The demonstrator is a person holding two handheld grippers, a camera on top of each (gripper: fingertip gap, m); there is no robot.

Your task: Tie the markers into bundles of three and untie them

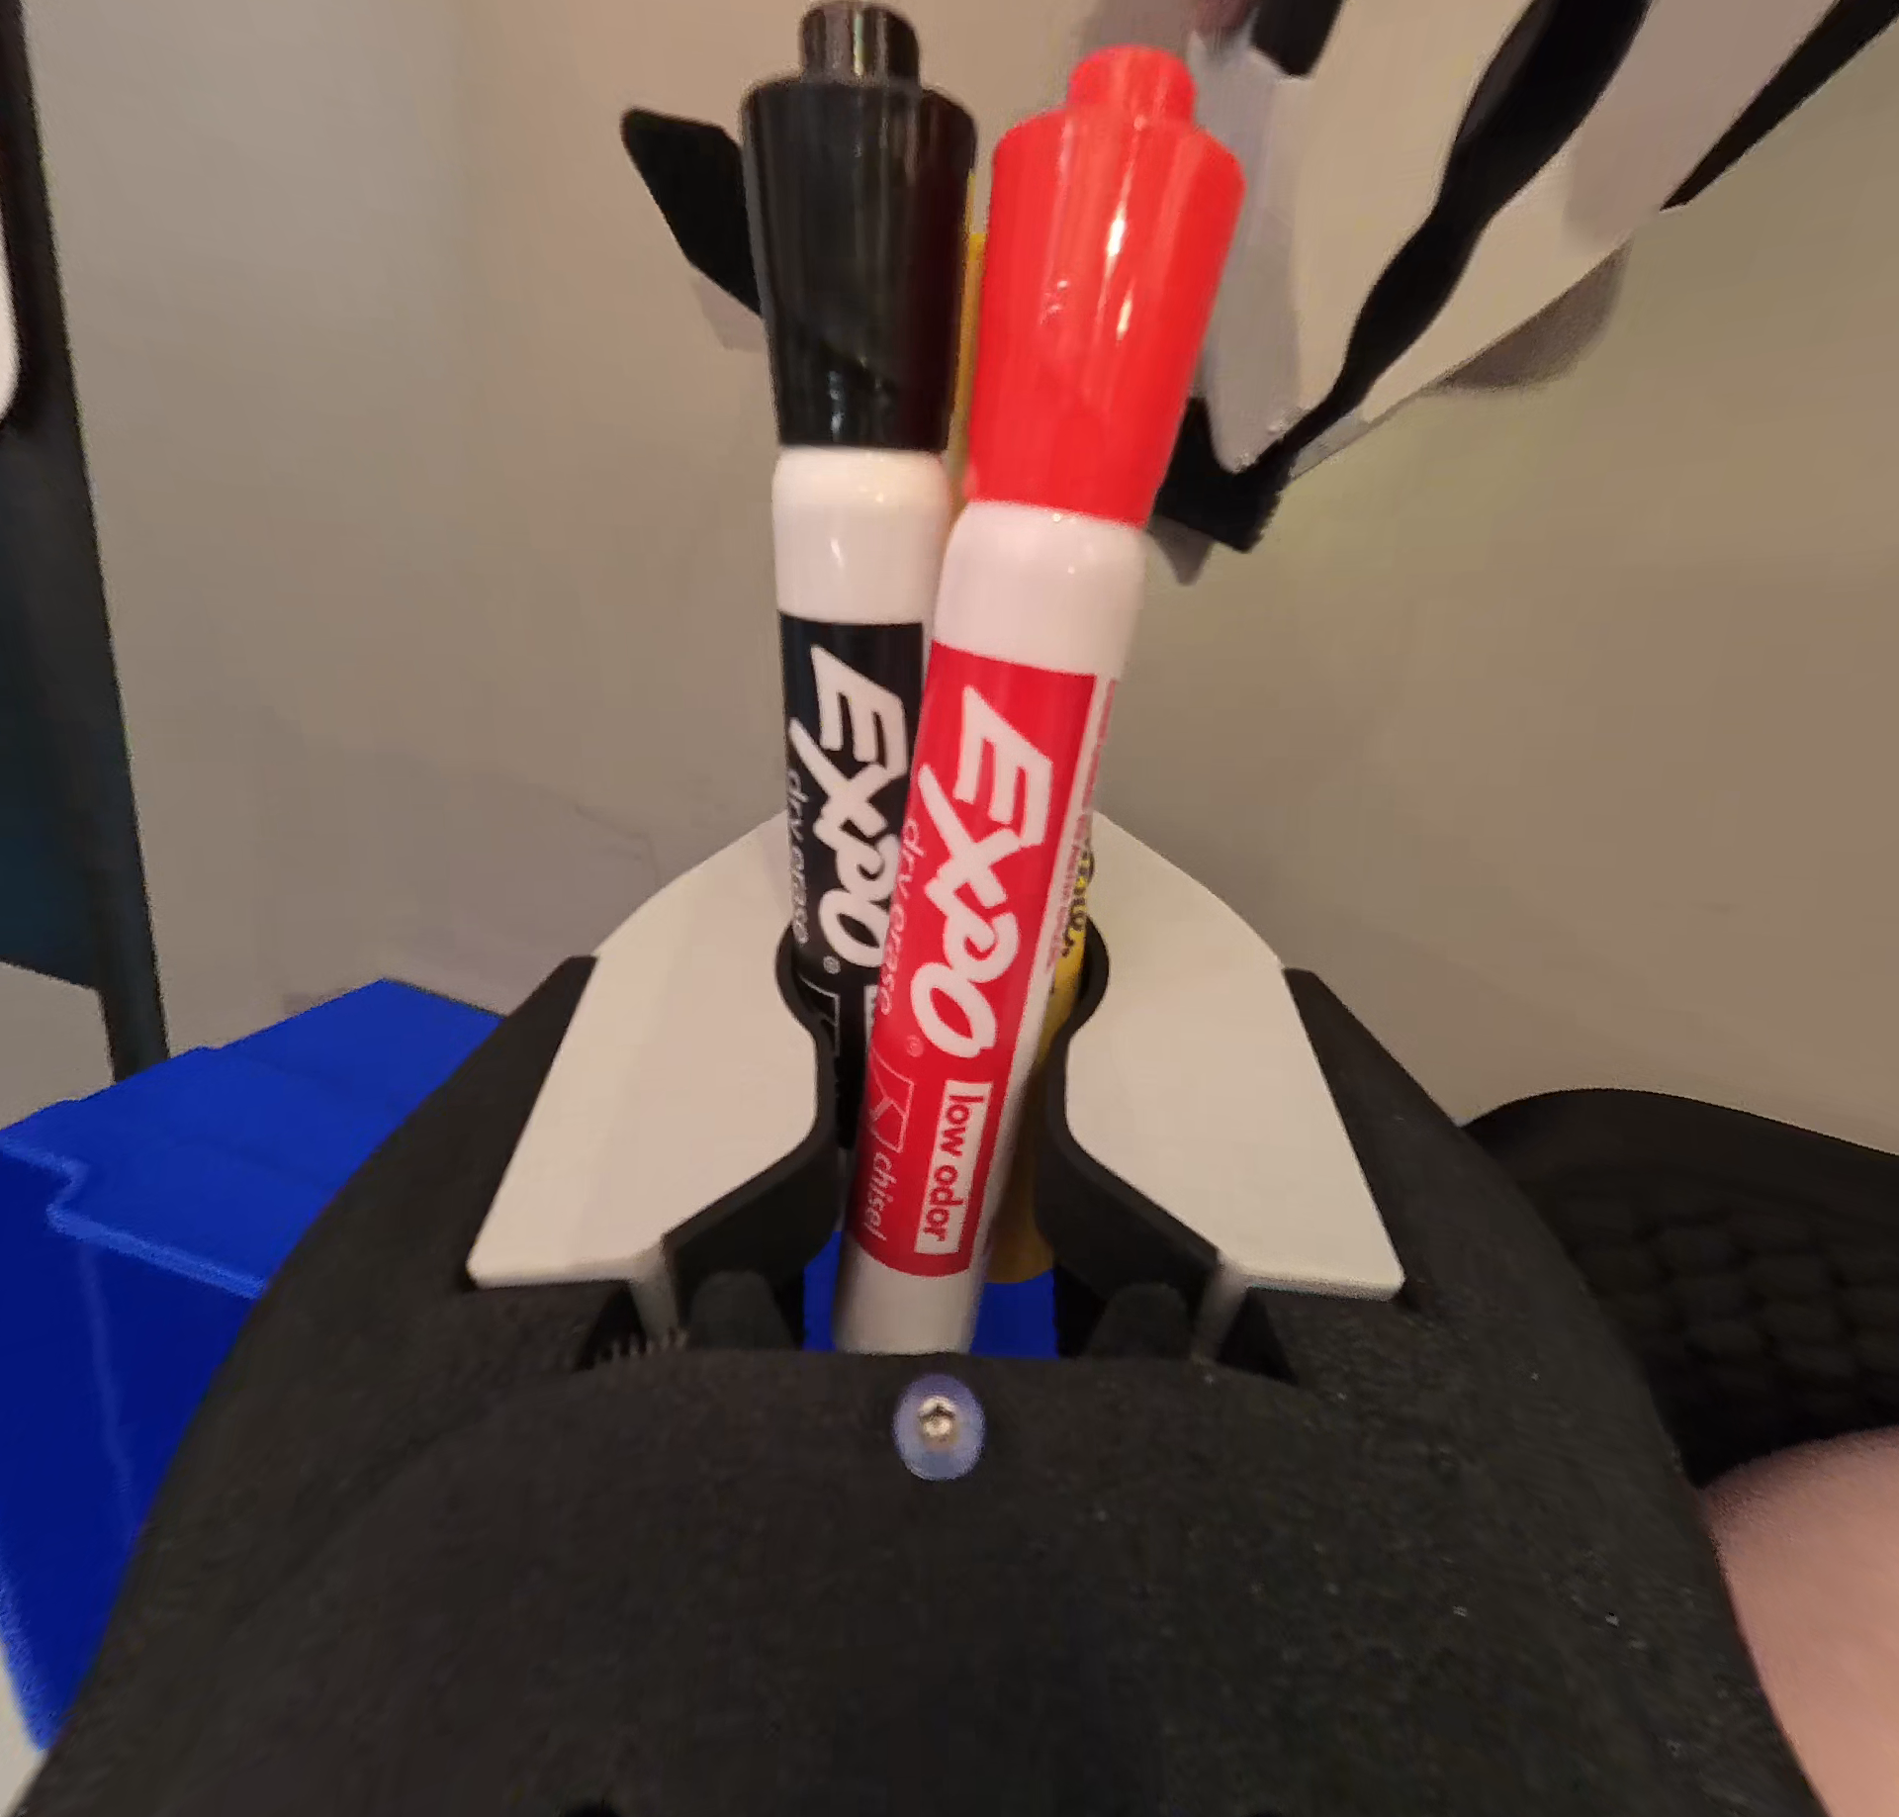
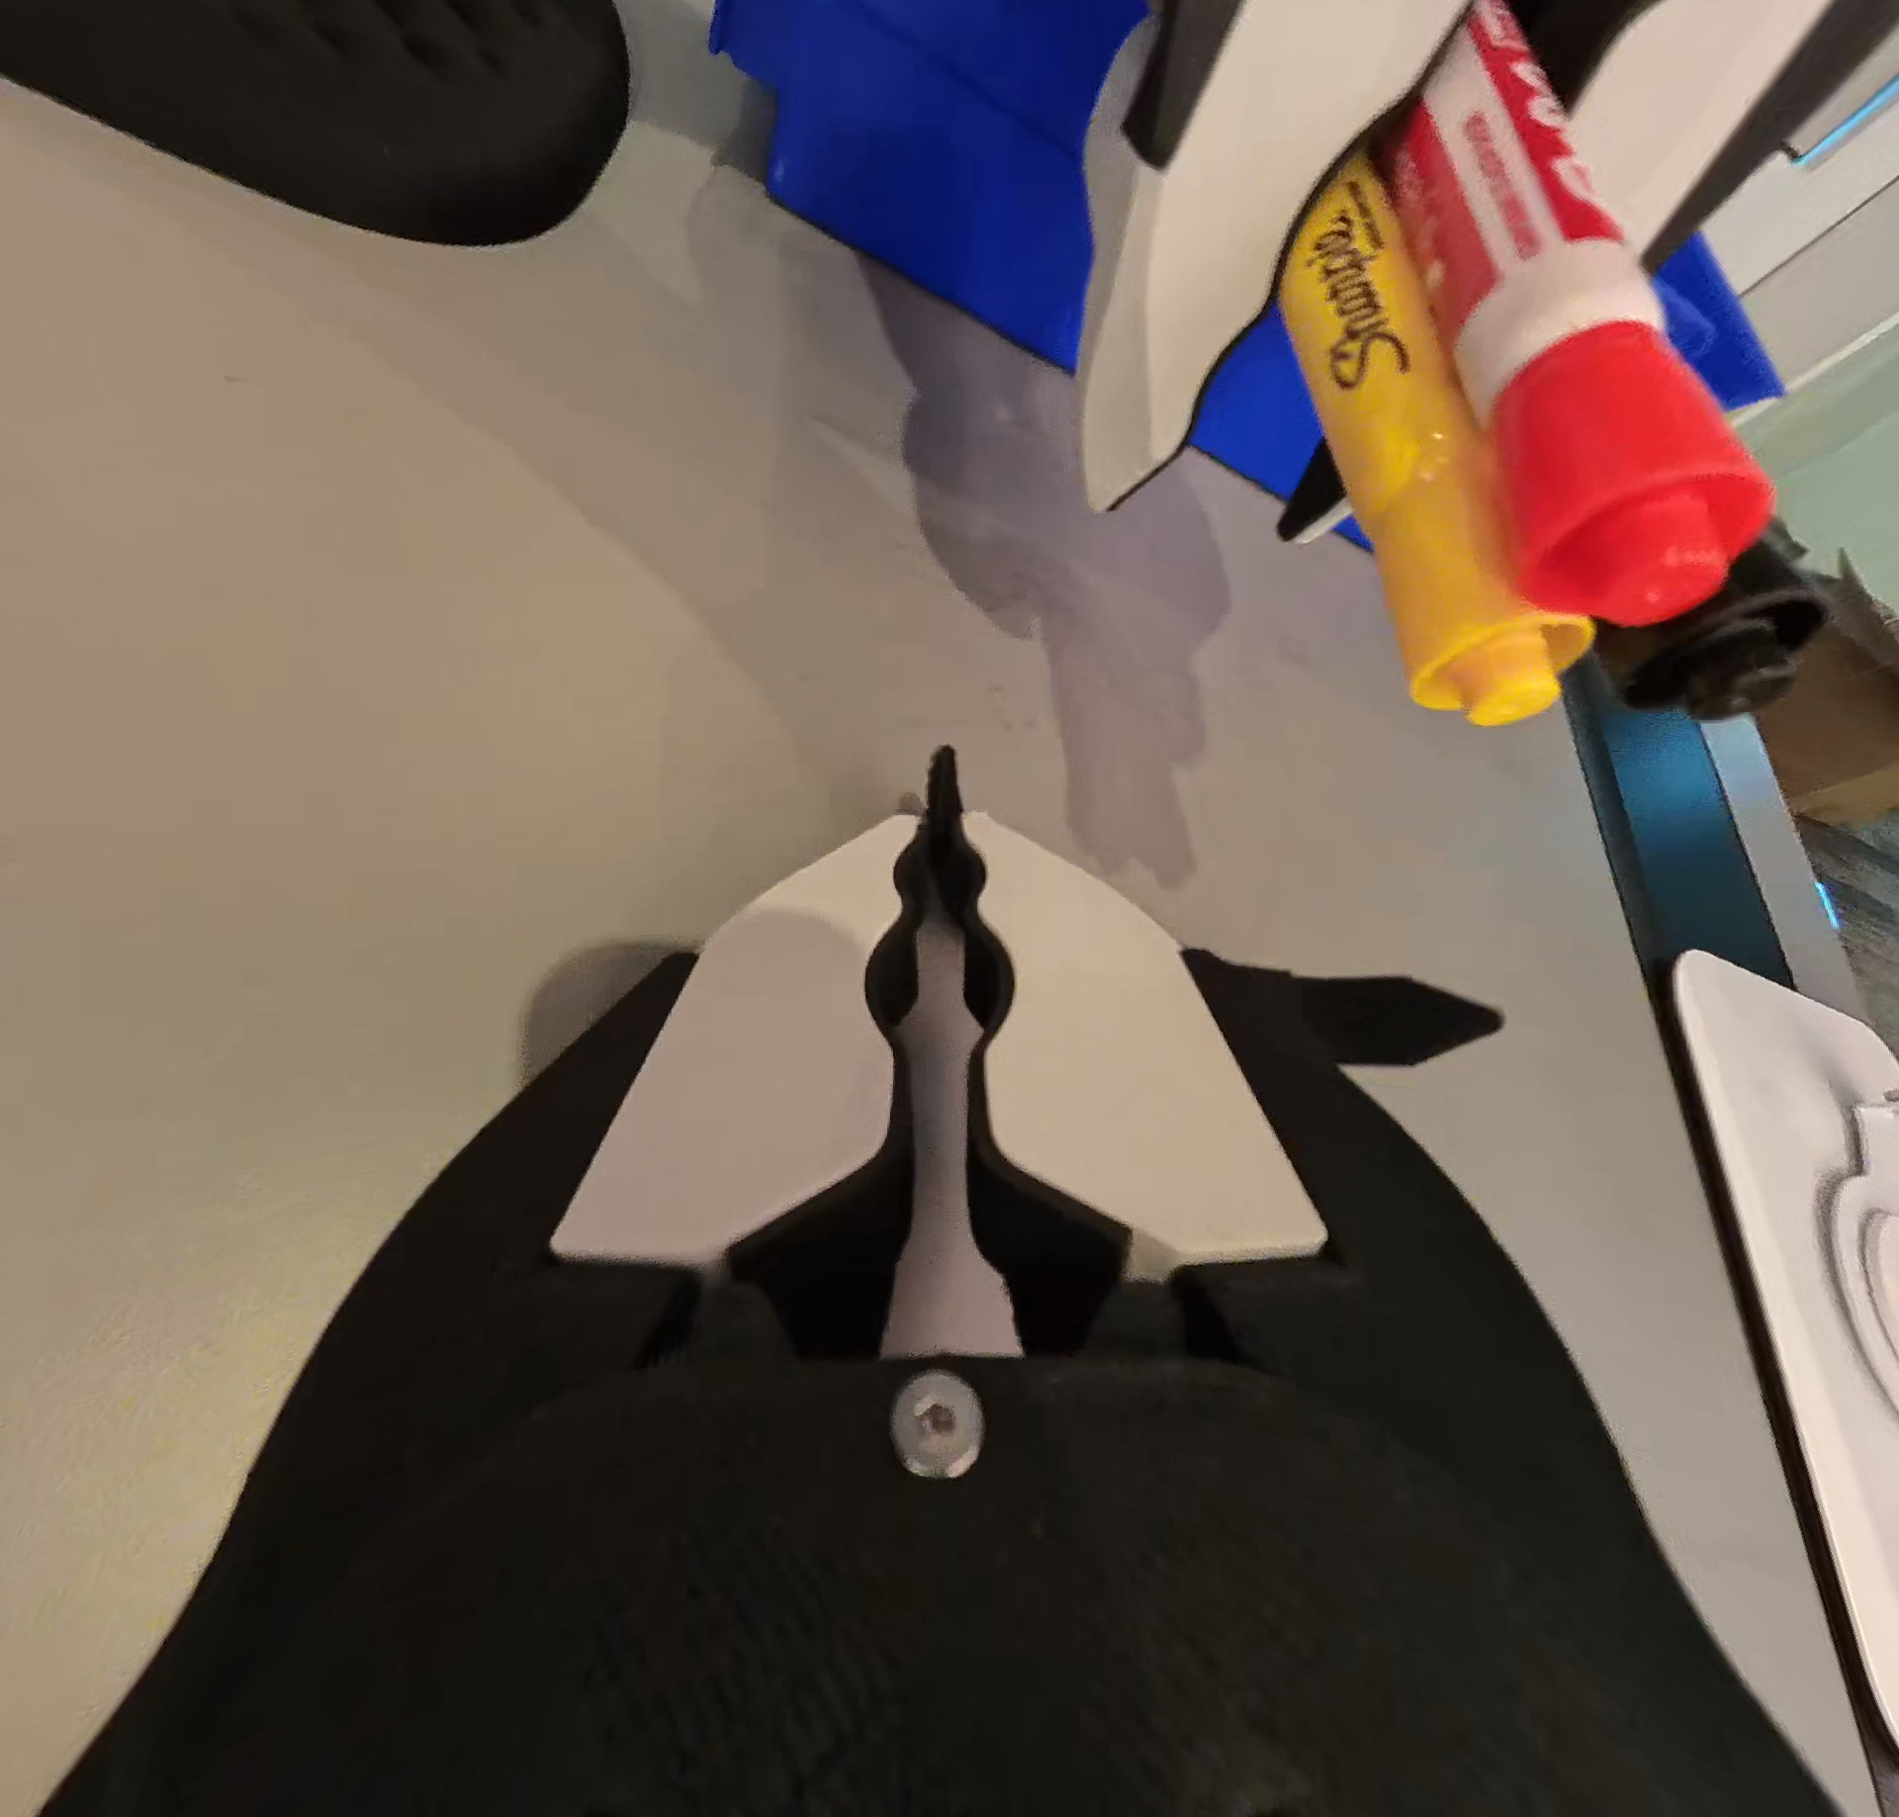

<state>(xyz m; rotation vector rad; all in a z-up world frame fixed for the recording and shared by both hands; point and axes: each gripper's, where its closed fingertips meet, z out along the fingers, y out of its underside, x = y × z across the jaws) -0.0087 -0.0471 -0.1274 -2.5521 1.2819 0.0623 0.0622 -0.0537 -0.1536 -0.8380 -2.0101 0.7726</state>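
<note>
My left gripper [image 1: 940, 904] is shut on three upright markers: a black one [image 1: 858, 555], a red one [image 1: 1038, 740] and a yellow one [image 1: 1069, 956] mostly hidden behind them. The same bundle shows in the right wrist view at the upper right, yellow [image 2: 1408, 432] beside red [image 2: 1583, 401]. My right gripper [image 2: 940, 822] is shut on a thin black strap [image 2: 941, 776] that pokes out at its fingertips, with a tail [image 2: 1387, 1018] to its right. In the left wrist view the right gripper [image 1: 1249, 452] holds the strap [image 1: 1218, 499] beside the red cap. Another strap end [image 1: 683, 185] shows behind the black cap.
A blue bin [image 2: 925, 123] stands on the beige table [image 2: 411, 740], low at the left in the left wrist view [image 1: 154, 1202]. A black mesh pad [image 2: 308, 72] lies at the far left. A white object [image 2: 1798, 1202] sits by the table's right edge [image 2: 1685, 843]. One gripper's finger ends stand about 9 cm off the other's.
</note>
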